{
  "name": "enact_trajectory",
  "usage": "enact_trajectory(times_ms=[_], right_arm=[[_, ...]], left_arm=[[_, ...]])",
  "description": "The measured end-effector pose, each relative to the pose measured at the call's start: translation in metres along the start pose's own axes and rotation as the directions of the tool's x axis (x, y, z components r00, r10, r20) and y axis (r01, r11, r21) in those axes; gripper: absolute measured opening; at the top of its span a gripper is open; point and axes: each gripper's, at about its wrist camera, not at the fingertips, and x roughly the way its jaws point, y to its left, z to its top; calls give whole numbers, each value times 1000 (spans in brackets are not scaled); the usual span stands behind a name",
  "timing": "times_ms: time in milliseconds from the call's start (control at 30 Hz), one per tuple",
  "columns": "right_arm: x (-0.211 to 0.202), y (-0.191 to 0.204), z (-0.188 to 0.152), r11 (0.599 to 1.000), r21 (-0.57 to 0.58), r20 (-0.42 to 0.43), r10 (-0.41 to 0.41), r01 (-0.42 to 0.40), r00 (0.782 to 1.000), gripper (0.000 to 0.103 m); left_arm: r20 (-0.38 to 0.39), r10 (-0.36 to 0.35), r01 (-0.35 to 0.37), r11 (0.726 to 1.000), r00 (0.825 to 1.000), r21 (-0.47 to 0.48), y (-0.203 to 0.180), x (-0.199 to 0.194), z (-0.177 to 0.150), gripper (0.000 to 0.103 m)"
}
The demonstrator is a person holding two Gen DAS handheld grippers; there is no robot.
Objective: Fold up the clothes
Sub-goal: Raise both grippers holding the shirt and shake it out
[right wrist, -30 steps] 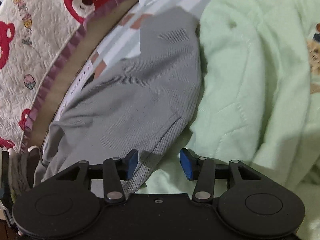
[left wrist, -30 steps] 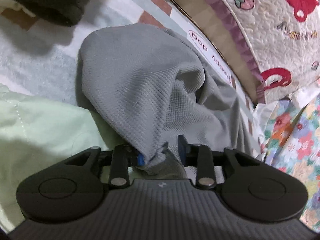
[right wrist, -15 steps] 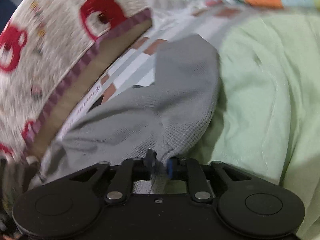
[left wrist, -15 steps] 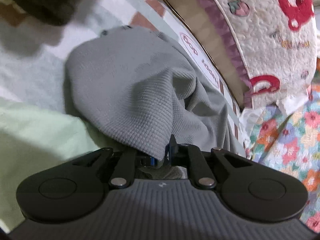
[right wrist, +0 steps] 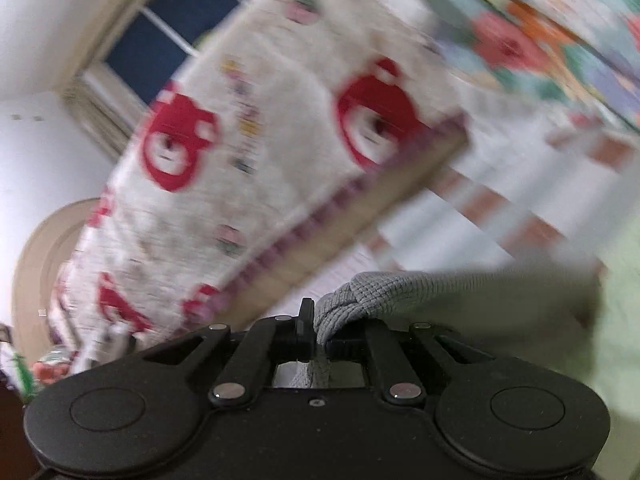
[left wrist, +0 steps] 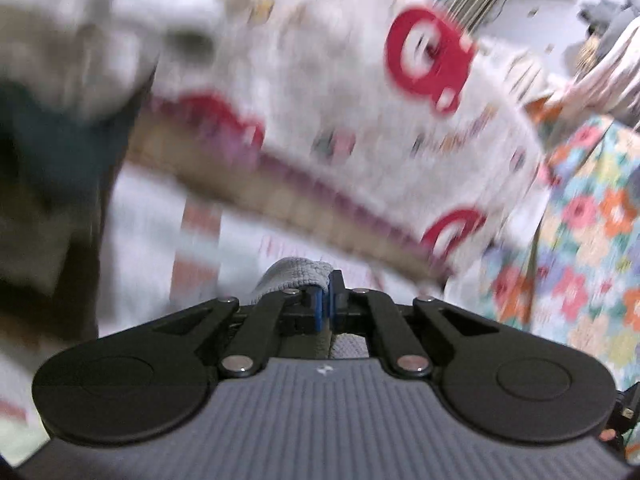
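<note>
item: grey waffle-knit garment (right wrist: 384, 288). landmark: bear-print quilt (left wrist: 340, 92), white with red bears, standing behind the bed.

left gripper (left wrist: 325, 304): blue pads all but meeting, a fold of the grey cloth pinched between them and bulging just in front of the quilt's lower edge.

right gripper (right wrist: 316, 330): jaws have just been closing; now clamped on a bunched edge of the same garment, the rest trailing off to the right, away from the quilt, toward a pale green blanket (right wrist: 616, 320).

change: a second ago the garment lay heaped on the bed below the quilt, right jaws wide and empty. both views now face the quilt and are heavily blurred.

reading: garment appears lifted clear by two edges, likely to shake it flat before the first fold. how it hangs below the grippers cannot be told.
</note>
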Motion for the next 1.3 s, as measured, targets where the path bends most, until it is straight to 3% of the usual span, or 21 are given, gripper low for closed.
enact_trajectory(times_ms=[167,367,567,800,900,1000,1133,1300], right_arm=[[-4,65,48,987,-134,49,94,-87,994,8],[-26,129,81,949,-270,105,199,-164,974,8],[-71,183,100,894,-410,189,277,-181,942,8],[-143,220,109,835,-518,275,368,-185,888,8],[-162,222,100,823,-544,301,371,-162,878,7],[-172,210,92,836,-529,315,350,-143,882,7],[-170,194,98,876,-469,336,291,-108,896,7],[-143,206,138,858,-511,284,213,-40,935,6]], left_arm=[[134,70,-88,988,988,128,-45,-34,54,2],[332,123,-201,956,935,214,-91,-107,102,2],[450,-12,-81,979,893,187,-127,-190,140,2],[589,-55,-136,952,806,275,-181,-271,143,2],[622,-48,-174,941,782,291,-190,-290,127,2],[616,-14,-206,936,788,285,-187,-287,112,2],[552,29,-203,945,833,256,-167,-253,109,2],[484,61,-183,960,873,210,-142,-184,113,2]])
